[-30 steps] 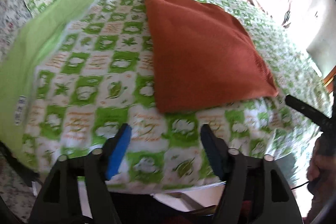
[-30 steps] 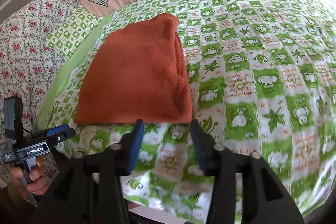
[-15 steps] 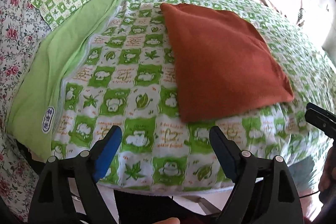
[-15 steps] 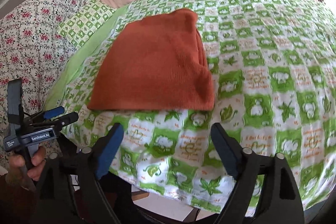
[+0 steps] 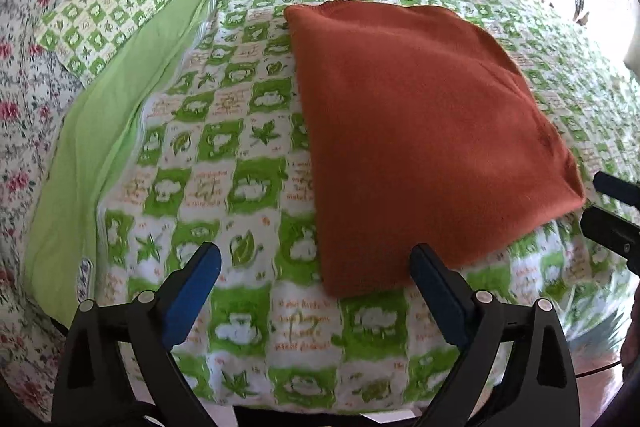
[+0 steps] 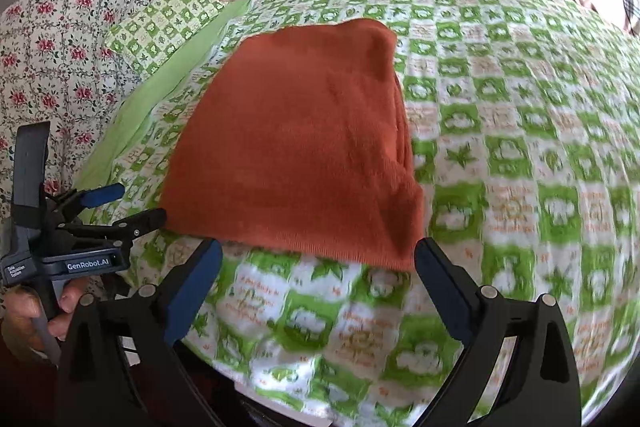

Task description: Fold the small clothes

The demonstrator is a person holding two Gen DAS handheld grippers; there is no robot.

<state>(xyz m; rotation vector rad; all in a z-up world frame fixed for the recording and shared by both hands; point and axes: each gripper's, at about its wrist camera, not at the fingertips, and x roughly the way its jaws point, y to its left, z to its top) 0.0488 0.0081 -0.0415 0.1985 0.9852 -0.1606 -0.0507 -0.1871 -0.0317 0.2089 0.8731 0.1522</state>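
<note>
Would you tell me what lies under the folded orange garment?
The orange garment rests on the green checked quilt, which shows all around it. Anything between its folded layers is covered.

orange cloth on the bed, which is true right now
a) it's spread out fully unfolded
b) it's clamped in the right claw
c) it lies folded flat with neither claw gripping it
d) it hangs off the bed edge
c: the orange cloth lies folded on the green checked bedspread, while the left claw and right claw are both opening with nothing between their blue pads.
</note>
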